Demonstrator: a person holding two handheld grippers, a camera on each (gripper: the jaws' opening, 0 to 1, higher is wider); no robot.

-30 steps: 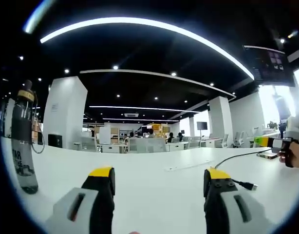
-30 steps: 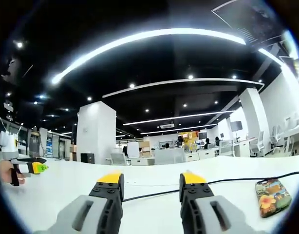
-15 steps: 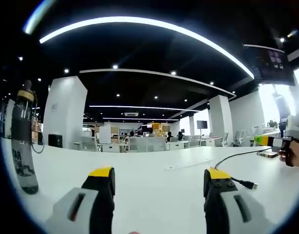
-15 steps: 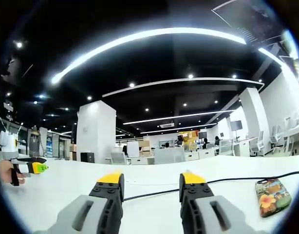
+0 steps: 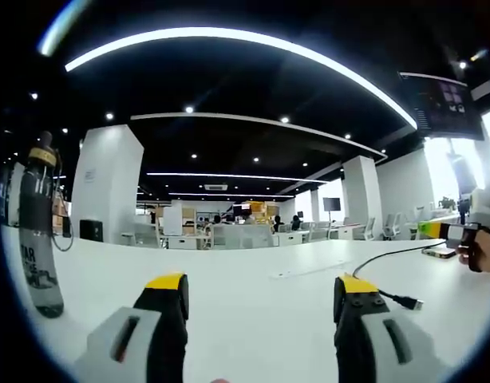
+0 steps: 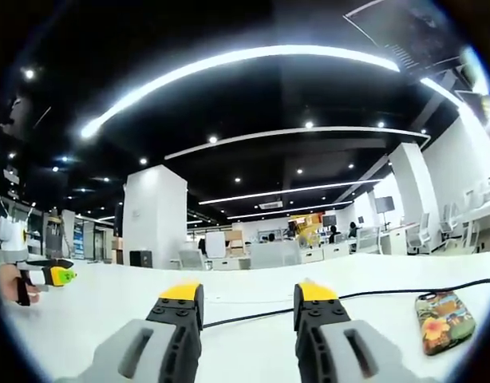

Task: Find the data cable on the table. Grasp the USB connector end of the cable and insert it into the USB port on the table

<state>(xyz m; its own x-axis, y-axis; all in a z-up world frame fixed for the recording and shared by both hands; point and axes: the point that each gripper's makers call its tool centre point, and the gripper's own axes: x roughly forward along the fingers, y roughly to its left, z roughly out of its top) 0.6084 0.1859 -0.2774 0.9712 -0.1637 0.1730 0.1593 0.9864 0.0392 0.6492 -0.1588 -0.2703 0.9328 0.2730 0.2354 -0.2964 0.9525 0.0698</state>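
A black data cable [image 5: 386, 254] lies on the white table [image 5: 253, 307]. Its USB connector [image 5: 409, 303] rests just right of my left gripper's right jaw. My left gripper [image 5: 261, 286] stands open and holds nothing, low over the table. In the right gripper view the cable [image 6: 389, 293] runs across the table behind the jaws of my right gripper [image 6: 247, 294], which is open with nothing in it. A flat white plate [image 5: 309, 270], perhaps the port, lies further back on the table; I cannot make out its details.
A dark water bottle [image 5: 36, 227] stands at the left. A phone in a floral case [image 6: 446, 312] lies to the right of the cable. A hand holds the other gripper at the view's edge [image 5: 462, 234] [image 6: 39, 275]. Office desks and chairs fill the background.
The right gripper view has shifted very slightly. Nothing on the table has moved, and both grippers stay open.
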